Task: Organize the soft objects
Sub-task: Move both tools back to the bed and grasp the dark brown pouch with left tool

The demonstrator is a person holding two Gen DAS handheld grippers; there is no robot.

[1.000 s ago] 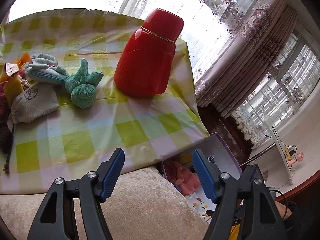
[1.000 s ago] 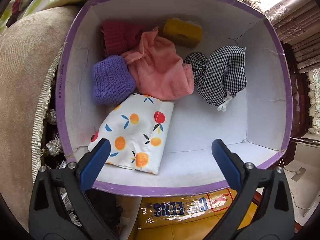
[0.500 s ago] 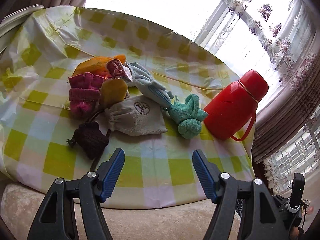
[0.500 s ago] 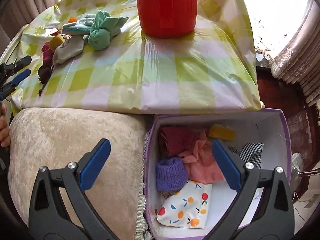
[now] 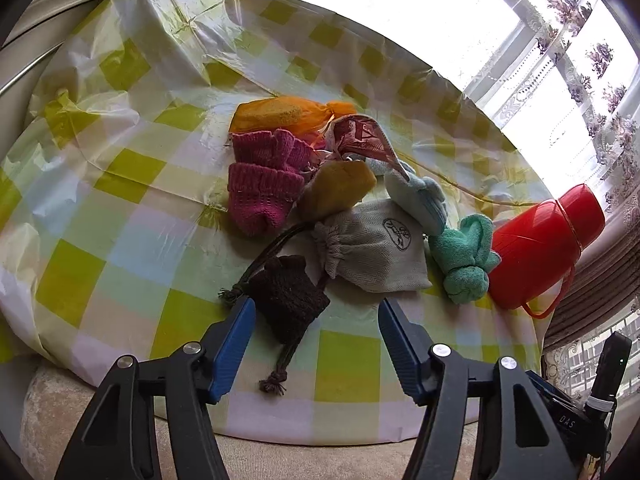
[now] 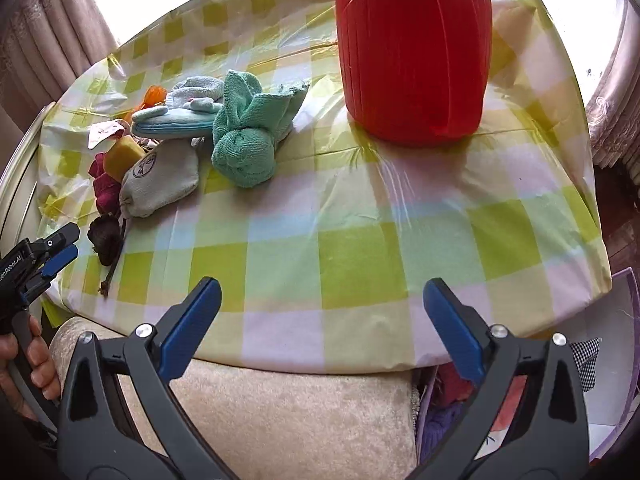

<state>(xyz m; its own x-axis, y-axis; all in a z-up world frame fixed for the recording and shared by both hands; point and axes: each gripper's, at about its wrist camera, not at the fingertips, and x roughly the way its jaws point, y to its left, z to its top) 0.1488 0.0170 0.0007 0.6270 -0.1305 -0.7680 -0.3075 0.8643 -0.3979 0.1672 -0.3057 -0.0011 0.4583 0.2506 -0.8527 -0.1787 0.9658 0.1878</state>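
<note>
A: In the left wrist view, what was the left gripper (image 5: 316, 312) doing?

B: It stood wide open, holding nothing, with its left pad beside the dark knitted drawstring pouch (image 5: 289, 297) at the near end of the pile on the checked tablecloth (image 5: 120, 248). Behind lay a grey drawstring bag (image 5: 374, 254), a magenta knitted sock (image 5: 262, 184) and a knotted green towel (image 5: 466, 266) next to the red flask (image 5: 544, 248).

A: How would the pouch handle?

B: Light and limp, I judged; it would squash under the pads. I'd pinch its bunched body, not the cord (image 5: 286, 364), which could slip through.

A: And the right wrist view?

B: The right gripper (image 6: 322, 326) also stood open and empty, near the table edge, well apart from the pile. The purple-rimmed box (image 6: 624, 344) holding soft items showed at lower right.
</note>
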